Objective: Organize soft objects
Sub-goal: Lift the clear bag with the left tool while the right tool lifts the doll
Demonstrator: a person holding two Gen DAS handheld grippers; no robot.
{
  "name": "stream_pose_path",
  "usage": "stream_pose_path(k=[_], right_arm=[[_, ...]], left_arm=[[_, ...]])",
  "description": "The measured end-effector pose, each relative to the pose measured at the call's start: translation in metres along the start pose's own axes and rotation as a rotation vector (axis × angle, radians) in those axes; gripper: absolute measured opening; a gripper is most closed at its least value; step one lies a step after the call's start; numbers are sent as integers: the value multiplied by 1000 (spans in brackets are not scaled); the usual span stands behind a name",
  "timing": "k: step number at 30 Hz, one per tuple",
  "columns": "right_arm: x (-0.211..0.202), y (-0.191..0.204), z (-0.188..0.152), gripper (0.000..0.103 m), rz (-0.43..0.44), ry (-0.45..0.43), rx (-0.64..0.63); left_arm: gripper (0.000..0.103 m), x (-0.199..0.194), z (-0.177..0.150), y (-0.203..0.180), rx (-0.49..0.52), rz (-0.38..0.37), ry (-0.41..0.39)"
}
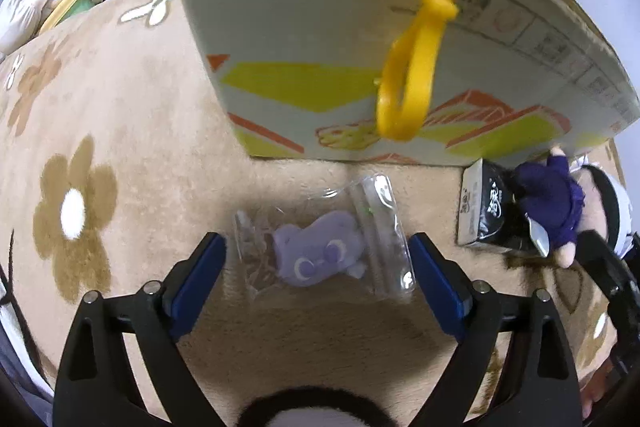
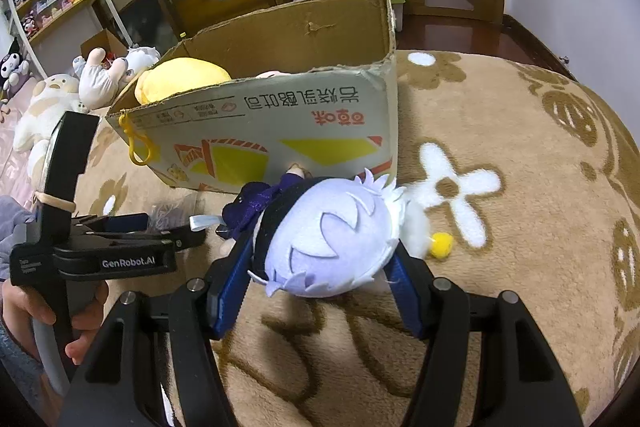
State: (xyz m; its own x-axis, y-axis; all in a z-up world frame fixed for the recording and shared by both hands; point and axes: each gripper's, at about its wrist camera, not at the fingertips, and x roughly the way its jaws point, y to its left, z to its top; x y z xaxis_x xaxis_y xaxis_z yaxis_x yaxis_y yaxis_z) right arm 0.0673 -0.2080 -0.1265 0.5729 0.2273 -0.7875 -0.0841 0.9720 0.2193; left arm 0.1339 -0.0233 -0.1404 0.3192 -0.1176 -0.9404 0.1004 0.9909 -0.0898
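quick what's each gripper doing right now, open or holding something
Left gripper: open, jaws either side of the bagged purple toy, not pressing it.
Right gripper: shut on the white-haired plush doll.

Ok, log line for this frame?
left hand-held gripper: open over bagged purple toy | right hand-held gripper: holding plush doll | box: ahead

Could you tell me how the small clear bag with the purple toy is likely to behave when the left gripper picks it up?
The clear bag looks thin and crinkled, so it will probably flop and slip between the pads. The purple toy inside seems small, so likely light. The open left gripper may catch only film unless it closes across the toy.
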Motion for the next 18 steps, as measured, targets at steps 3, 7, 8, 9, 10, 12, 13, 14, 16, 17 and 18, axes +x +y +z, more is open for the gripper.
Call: stream_pose_path(k=[3, 7, 8, 9, 10, 12, 13, 14, 16, 17, 18], right_arm=[[1, 0, 1, 67, 2, 3, 1], [2, 1, 1, 67, 1, 3, 1], [2, 1, 1, 67, 1, 2, 0], [2, 0, 1, 67, 1, 2, 0], [2, 0, 1, 67, 2, 2, 1], [1, 0, 1, 67, 2, 2, 1], [1, 1, 1, 67, 1, 0, 1], [1, 0, 1, 67, 0, -5, 0], [-2, 1, 1, 67, -5, -15, -1], [-3, 1, 1, 67, -6, -22, 0], [-5, 0, 1, 67, -6, -28, 4]], left_arm=[[93, 1, 0, -6, 14, 12, 5], [92, 2, -2, -10, 9, 0, 8], [91, 4, -2, -6, 3, -7, 12], [88, 3, -3, -6, -5, -15, 13], [83, 3, -6, -3, -8, -21, 12], [80, 2, -10, 1, -8, -31, 8], [78, 1, -11, 1, -8, -33, 6], [78, 0, -12, 0, -8, -34, 3], [75, -5, -14, 1, -6, -32, -8], [75, -6, -16, 1, -5, -30, -11], [74, -8, -16, 0, -2, -29, -15]])
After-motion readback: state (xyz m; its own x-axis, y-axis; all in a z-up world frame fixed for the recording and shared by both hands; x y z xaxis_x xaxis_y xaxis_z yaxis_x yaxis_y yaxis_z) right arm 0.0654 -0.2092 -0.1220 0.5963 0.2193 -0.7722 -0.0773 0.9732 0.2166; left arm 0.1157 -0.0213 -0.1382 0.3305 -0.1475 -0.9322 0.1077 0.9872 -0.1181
